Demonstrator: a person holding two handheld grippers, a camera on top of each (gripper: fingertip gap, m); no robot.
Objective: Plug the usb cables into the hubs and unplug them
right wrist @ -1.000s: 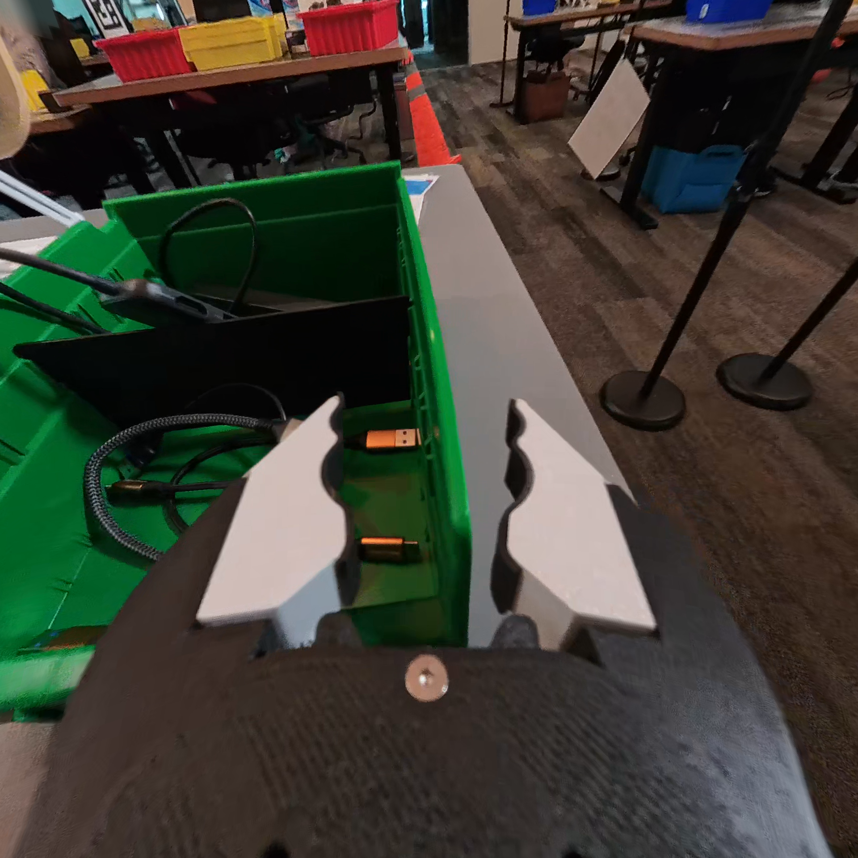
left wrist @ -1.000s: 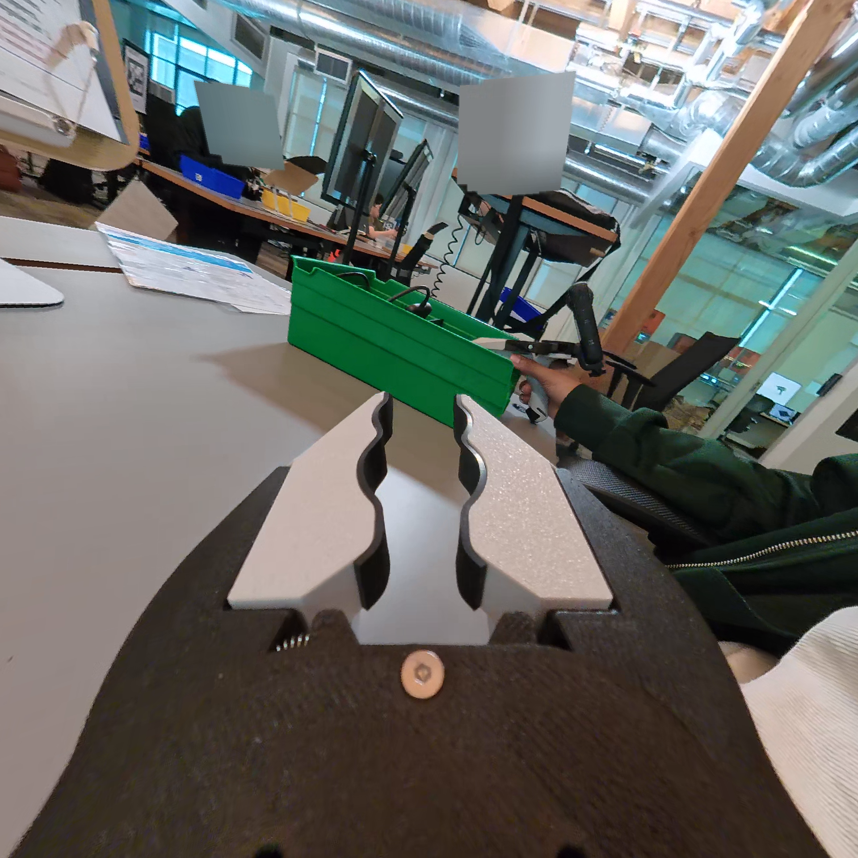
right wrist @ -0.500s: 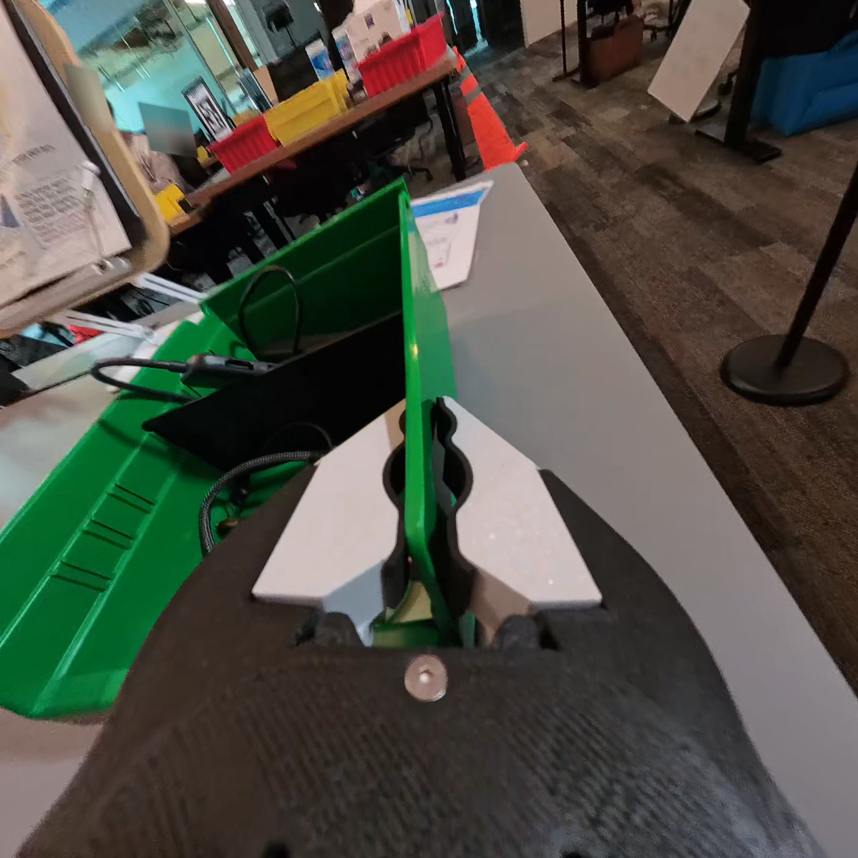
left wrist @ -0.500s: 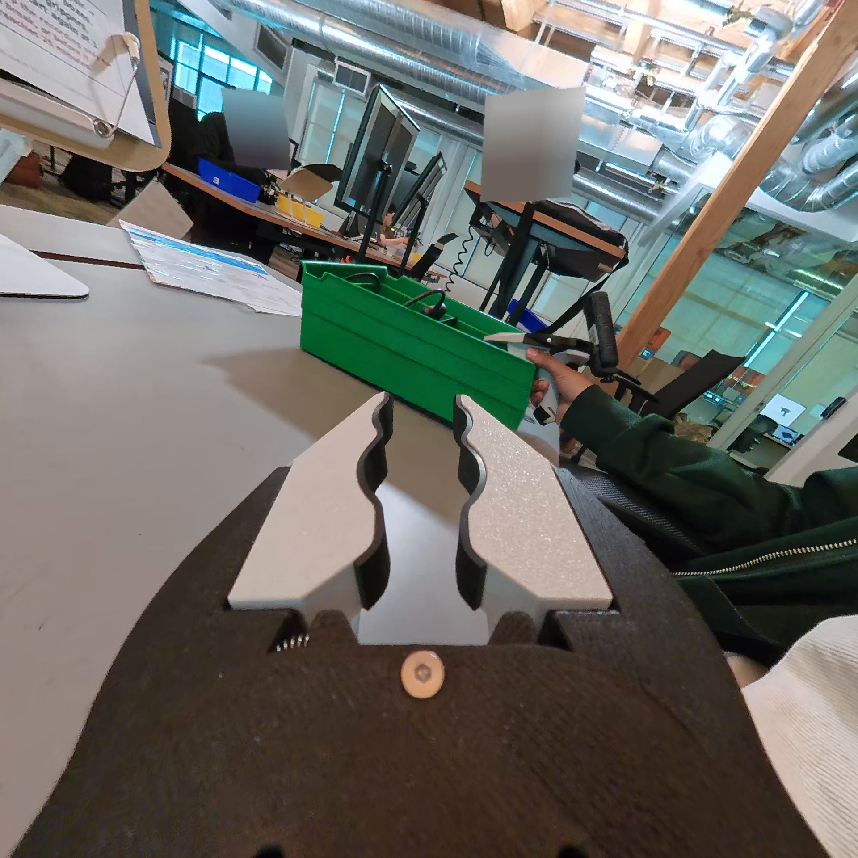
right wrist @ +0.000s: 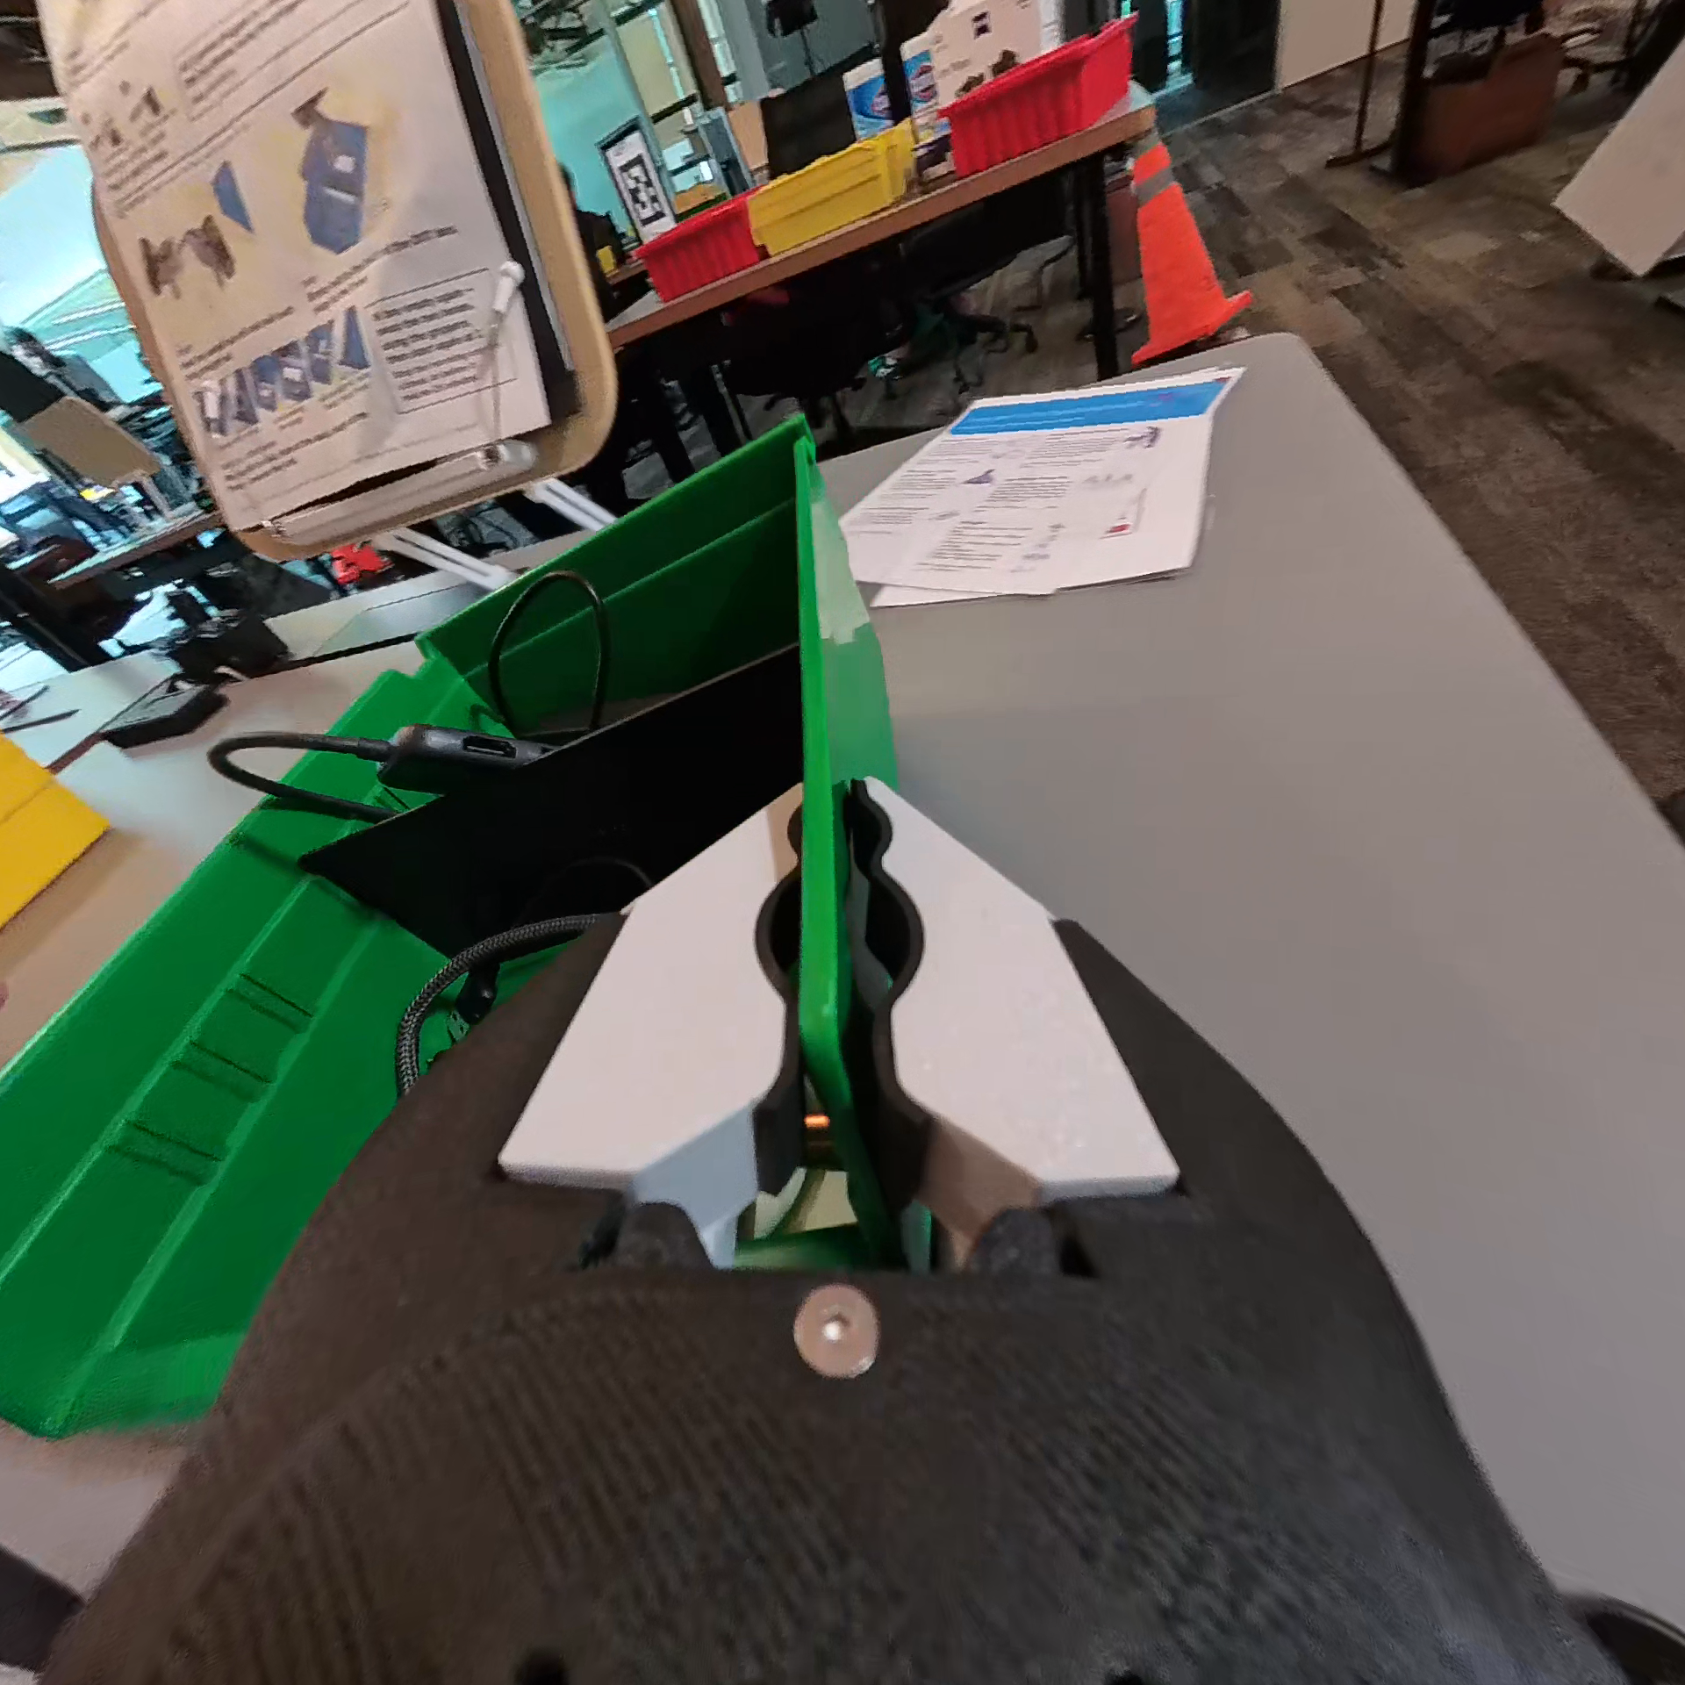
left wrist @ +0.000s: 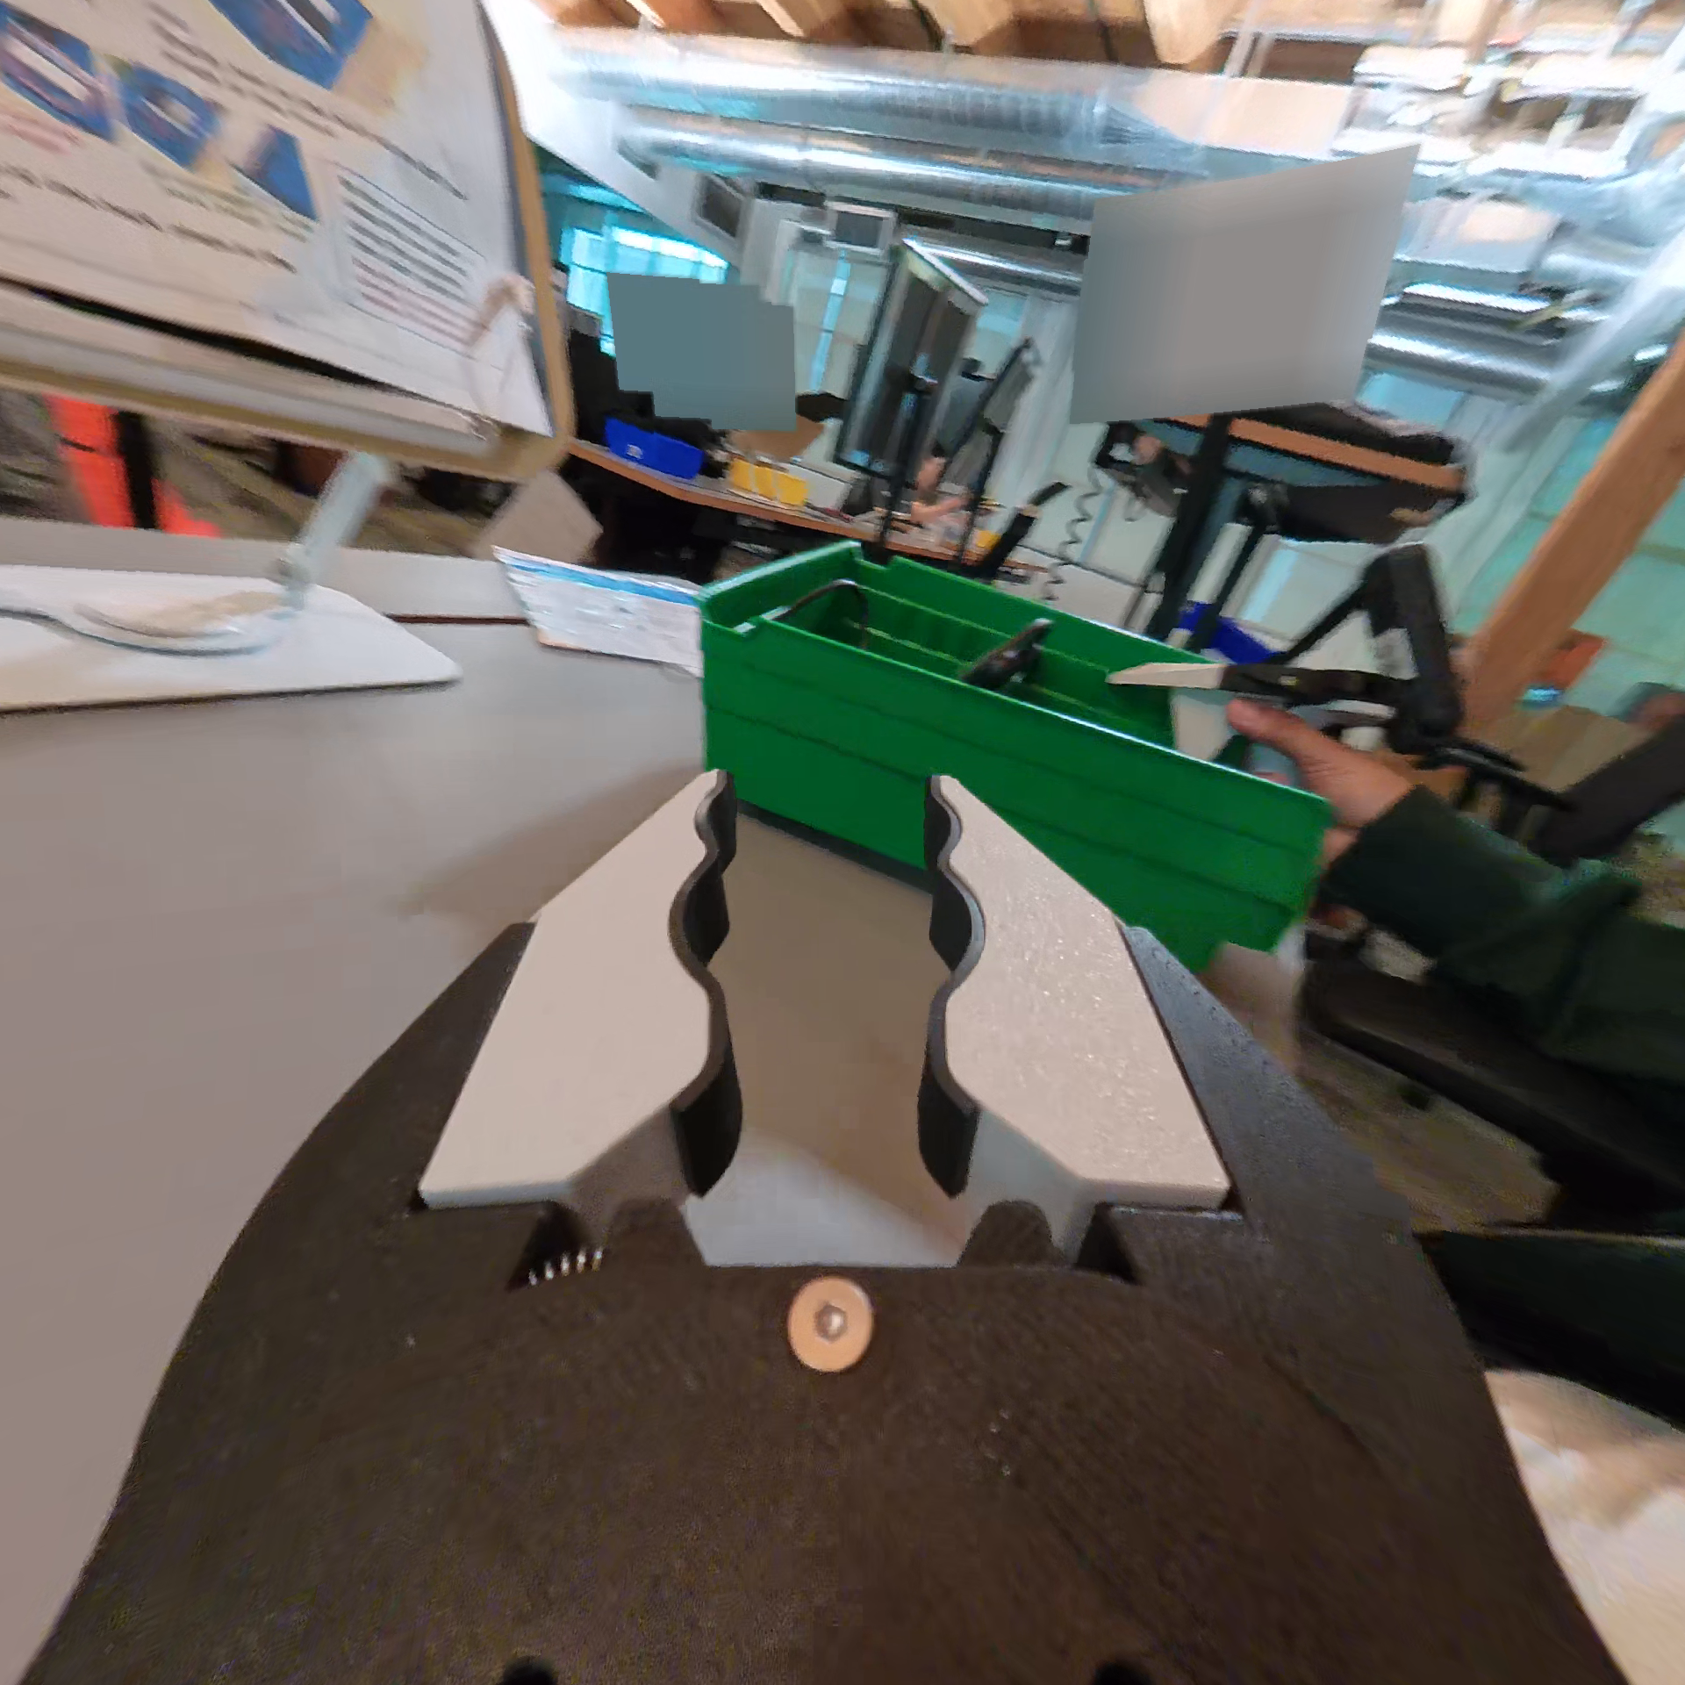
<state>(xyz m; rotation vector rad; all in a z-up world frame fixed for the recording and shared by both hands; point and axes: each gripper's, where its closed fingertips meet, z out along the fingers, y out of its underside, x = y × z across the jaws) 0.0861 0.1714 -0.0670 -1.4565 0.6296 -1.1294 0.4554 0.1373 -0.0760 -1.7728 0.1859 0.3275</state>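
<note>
A green bin (left wrist: pixel 957 757) sits on the grey table (left wrist: pixel 273 912). My right gripper (right wrist: pixel 825 802) is shut on the bin's right side wall (right wrist: pixel 825 675); it also shows in the left wrist view (left wrist: pixel 1185 675), held by a hand (left wrist: pixel 1313 766). Inside the bin, a dark grey hub (right wrist: pixel 465 752) with its cable rests on a black divider (right wrist: pixel 593 821). A braided black cable (right wrist: pixel 474 966) lies in the near section, and an orange USB plug (right wrist: pixel 814 1121) shows between my fingers. My left gripper (left wrist: pixel 825 802) is open and empty, just short of the bin's long side.
Printed sheets (right wrist: pixel 1049 492) lie on the table beyond the bin. A clipboard on a stand (right wrist: pixel 319 255) with a white base (left wrist: pixel 182 638) stands to the left. The table's right edge (right wrist: pixel 1596 757) drops to carpet. A yellow object (right wrist: pixel 36 821) lies at far left.
My right gripper closed on the bin wall and has swung the bin round. The left gripper has opened wider and now sits closer to the bin.
</note>
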